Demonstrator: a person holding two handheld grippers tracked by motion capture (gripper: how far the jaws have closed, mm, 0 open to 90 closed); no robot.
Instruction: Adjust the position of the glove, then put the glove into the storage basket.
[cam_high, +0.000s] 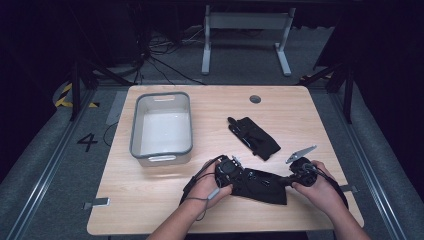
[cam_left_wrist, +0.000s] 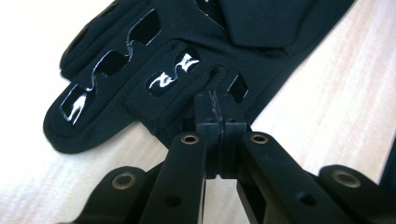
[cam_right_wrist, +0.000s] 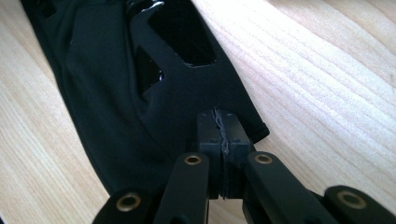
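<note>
At the left of the pale wooden table, a grey-rimmed white plastic tub stands empty, well apart from the hands. Nearer the front edge, the left gripper is held in the person's left hand, its cable looping beside the wrist. Its jaws are clenched on the finger end of a black fabric glove with glossy printed patches; in the left gripper view the closed jaws of that gripper pinch a fold of the glove by its fingers, which lie flat on the wood.

The glove stretches between the two grippers, resting on the table near its front edge. Behind it, toward the middle of the table, a second black glove lies on its own, untouched.

At the right, the right gripper, in the right hand, grips the glove's other end. In the right gripper view its jaws are closed tight on the hem of the glove.
</note>
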